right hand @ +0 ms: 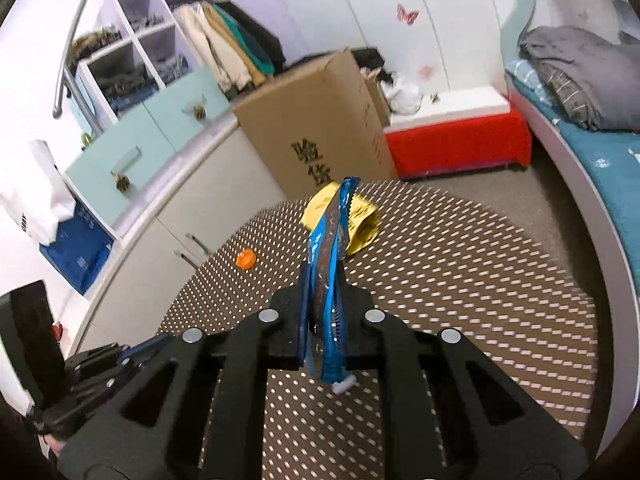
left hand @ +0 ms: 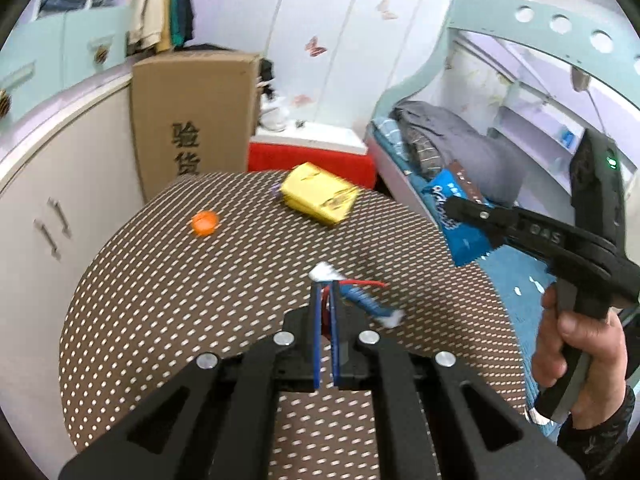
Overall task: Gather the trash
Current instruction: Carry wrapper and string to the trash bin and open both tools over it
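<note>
1. The blue snack wrapper [right hand: 330, 280] is clamped on edge between the closed jaws of the right gripper [right hand: 325, 276]; its long axis runs along the fingers, one end sticking out past the tips toward the cardboard box [right hand: 316, 120], the other hanging back under the gripper body.
2. The left gripper [left hand: 327, 292] is clenched on a small red, white and blue wrapper [left hand: 360, 298], which trails out to the right of the fingertips just above the tablecloth [left hand: 200, 300].
3. A yellow packet [left hand: 320, 198] lies flat near the far edge of the round table, and an orange bottle cap [left hand: 205, 223] sits well apart from it, toward the left edge.
4. The middle and near side of the table are bare cloth. A white cabinet [left hand: 60, 208] is close on the left and a bed [left hand: 500, 272] on the right.
5. In the left wrist view, a hand [left hand: 576, 356] grips the right gripper's handle, holding it tilted downward over the table's right edge.
</note>
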Demonstrator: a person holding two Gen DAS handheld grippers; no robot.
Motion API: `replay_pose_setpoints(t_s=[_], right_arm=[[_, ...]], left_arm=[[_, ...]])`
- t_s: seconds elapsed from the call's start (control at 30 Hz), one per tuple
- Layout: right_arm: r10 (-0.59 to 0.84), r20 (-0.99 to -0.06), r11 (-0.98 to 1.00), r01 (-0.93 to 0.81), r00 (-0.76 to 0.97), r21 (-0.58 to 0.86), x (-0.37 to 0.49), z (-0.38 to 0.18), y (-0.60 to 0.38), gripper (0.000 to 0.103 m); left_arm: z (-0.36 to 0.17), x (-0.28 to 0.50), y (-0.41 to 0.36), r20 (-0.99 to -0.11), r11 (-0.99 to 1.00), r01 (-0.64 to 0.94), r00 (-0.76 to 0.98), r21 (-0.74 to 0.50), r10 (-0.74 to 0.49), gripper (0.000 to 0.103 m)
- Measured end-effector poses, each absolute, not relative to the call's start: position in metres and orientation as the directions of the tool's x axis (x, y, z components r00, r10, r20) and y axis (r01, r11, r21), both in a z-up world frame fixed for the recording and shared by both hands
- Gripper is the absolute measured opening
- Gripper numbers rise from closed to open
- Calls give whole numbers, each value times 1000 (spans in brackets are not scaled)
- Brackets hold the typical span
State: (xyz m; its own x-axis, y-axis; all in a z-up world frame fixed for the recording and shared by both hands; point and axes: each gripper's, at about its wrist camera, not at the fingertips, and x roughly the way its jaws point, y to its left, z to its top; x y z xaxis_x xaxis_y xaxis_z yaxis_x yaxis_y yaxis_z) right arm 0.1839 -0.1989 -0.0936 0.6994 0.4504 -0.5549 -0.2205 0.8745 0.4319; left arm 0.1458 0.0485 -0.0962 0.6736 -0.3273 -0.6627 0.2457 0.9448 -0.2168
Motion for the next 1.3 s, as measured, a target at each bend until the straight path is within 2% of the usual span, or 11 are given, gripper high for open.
replay_pose_setpoints(t_s=[0.2, 0.37, 0.57, 0.73, 0.93, 1.3], right_arm=[[384, -500, 888, -161, 777, 432, 141, -64, -267, 11], [269, -499, 909, -46, 824, 414, 107, -59, -334, 11], [117, -559, 891, 161, 821, 424, 68, -91, -420, 11], [66, -640, 849, 294, 766, 438, 49, -139, -469, 11], [87, -742, 793, 405, 665, 456, 47, -212, -504, 11], [149, -808, 722, 496, 570, 483, 50, -280, -532, 11]], left_arm=[[-69, 145, -5, -630, 913, 356, 667, -201, -398, 4], [-53, 145, -67, -612, 852, 475, 614, -218, -499, 4], [-57, 145, -156, -630, 766, 608, 515, -209, -581, 4], [-77, 142, -219, -669, 703, 677, 421, -218, -613, 4], [-119, 140, -287, -743, 656, 723, 316, -214, -590, 4], [-195, 142, -368, -869, 616, 765, 163, -188, -467, 4]])
